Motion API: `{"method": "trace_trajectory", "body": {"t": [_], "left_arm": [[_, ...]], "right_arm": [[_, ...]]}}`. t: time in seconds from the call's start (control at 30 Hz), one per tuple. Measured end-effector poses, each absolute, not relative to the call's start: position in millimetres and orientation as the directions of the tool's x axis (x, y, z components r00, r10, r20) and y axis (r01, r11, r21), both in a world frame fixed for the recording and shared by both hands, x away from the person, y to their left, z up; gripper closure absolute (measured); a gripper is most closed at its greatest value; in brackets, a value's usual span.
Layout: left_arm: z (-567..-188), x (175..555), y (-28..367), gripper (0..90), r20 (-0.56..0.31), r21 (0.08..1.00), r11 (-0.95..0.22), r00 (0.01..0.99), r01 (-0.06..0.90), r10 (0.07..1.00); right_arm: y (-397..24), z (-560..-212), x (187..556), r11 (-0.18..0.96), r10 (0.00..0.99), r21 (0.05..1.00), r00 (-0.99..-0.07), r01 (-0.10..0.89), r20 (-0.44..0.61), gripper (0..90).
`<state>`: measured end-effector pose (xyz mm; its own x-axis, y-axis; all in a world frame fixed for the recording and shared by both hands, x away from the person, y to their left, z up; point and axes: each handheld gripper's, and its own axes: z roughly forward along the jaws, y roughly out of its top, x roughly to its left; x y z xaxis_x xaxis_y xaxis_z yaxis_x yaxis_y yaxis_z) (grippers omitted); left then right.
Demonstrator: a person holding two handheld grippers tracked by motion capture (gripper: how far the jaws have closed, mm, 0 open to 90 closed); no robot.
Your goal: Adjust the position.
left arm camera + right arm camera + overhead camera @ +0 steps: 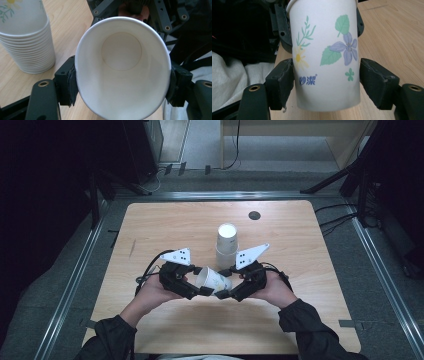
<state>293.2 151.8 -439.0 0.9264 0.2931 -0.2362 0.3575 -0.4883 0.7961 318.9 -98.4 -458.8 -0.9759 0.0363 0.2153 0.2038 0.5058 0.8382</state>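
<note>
Here I have the left claw (209, 291) clamped on the flowered paper cup's (214, 280) rim just before the cup stack (226, 246), while the right claw (223, 294) stands apart around its base, so the handover can finish.

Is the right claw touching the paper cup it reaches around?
Apart on one side at least. In the right gripper view, the paper cup stands between the right claw jaws; a plain gap separates the right-hand pad from the cup wall.
</note>
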Motion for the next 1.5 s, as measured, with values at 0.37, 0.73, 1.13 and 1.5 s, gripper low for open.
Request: {"method": "trace_trajectory", "body": {"t": [0.37, 0.73, 1.13, 1.5], "left_arm": [[-437, 293, 142, 27.4, -0.150, 0.729, -0.612, 0.944, 0.306, 0.293], [-442, 298, 119, 27.5, -0.123, 0.646, -0.717, 0.963, 0.262, 0.240], [-447, 301, 104, 27.0, -0.100, 0.610, -0.765, 0.978, 0.207, 0.185], [-447, 305, 106, 15.2, -0.131, 0.670, -0.709, 0.975, 0.219, 0.178]], "right_arm": [[-98, -467, 314, 0.577, 0.049, 0.798, -0.983, 0.174, 0.178, 27.1], [-98, -481, 309, 0.630, 0.082, 0.759, -0.986, 0.166, 0.148, 27.1], [-96, -491, 302, 0.651, 0.102, 0.738, -0.984, 0.176, 0.144, 33.9], [-107, -486, 302, 0.617, 0.126, 0.764, -0.982, 0.189, 0.141, 34.4]]}}
